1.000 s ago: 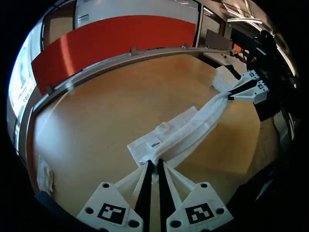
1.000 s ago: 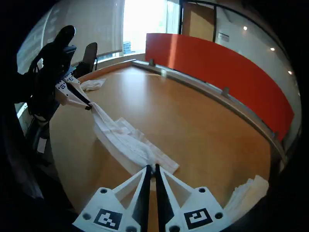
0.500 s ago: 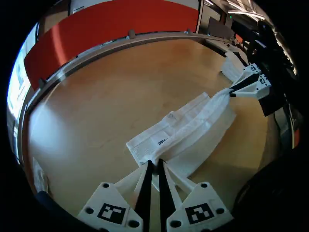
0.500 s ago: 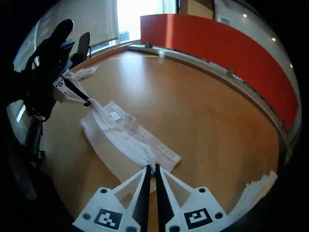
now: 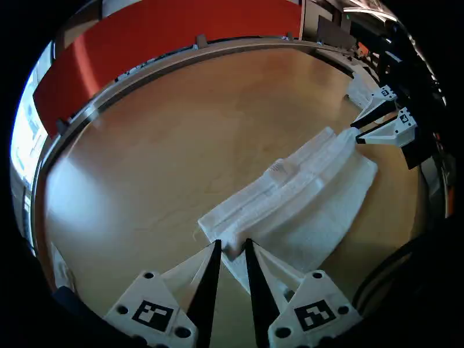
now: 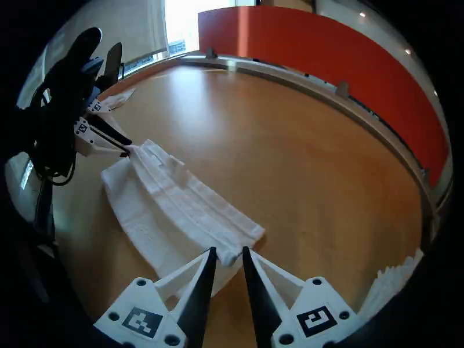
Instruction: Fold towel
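White towel (image 5: 301,197) now flat, left tongs (image 5: 232,242), right tongs (image 6: 227,249) newly parted

Towel (image 5: 301,197) flat on the counter (image 5: 162,145), one end directly ahead of the left hand-held gripper (image 5: 231,243), the far end at the right hand-held gripper (image 5: 361,132). Panel (image 5: 145,40) behind the counter. Cloth stack (image 6: 394,281) right of the right hand-held gripper.

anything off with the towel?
Yes, the fold is uneven. The towel lies on the table with its top layers bunched in long ridges along the far edge, the bottom layer sticking out wide on the near side. The left gripper and right gripper stand open at its ends.
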A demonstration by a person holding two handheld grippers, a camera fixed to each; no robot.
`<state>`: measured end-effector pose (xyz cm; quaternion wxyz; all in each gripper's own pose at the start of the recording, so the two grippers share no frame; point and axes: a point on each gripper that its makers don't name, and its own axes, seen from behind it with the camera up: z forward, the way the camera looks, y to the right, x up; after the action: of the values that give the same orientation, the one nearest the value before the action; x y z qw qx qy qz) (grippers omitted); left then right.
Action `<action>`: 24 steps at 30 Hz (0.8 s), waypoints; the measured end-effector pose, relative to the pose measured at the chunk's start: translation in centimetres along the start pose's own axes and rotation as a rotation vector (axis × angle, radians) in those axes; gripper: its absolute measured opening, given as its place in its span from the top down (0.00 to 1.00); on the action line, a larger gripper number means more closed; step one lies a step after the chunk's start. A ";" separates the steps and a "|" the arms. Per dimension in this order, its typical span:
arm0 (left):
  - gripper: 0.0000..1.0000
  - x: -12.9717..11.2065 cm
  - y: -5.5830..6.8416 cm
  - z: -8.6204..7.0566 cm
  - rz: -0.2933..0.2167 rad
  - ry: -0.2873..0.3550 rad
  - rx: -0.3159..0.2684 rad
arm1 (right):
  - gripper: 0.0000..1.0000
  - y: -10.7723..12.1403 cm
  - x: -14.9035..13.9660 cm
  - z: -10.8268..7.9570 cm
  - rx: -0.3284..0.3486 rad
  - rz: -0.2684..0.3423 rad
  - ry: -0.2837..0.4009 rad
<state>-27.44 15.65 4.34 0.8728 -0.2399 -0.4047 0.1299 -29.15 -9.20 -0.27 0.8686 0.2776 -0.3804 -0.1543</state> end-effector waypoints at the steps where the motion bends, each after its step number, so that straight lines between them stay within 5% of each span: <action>1: 0.71 0.1 -0.2 0.1 0.000 0.002 0.006 | 0.64 0.2 0.0 0.1 -0.005 -0.003 -0.001; 13: 0.67 2.0 -2.0 -0.2 -0.002 0.043 0.068 | 0.56 3.6 0.8 0.2 -0.122 -0.007 0.013; 15: 0.60 2.2 -2.4 -0.5 -0.004 0.049 0.078 | 0.49 3.8 1.0 0.1 -0.131 -0.006 0.021; 21: 0.00 2.1 -2.6 -1.5 -0.035 0.058 0.079 | 0.08 3.2 0.8 -0.6 -0.127 0.010 0.036; 24: 0.00 1.8 -2.3 -2.0 -0.058 0.063 0.066 | 0.07 2.4 0.7 -1.0 -0.116 0.019 0.049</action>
<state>-24.69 13.83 5.53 0.8959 -0.2031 -0.3794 0.1099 -27.82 -7.27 1.02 0.8937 0.2268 -0.3521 -0.1610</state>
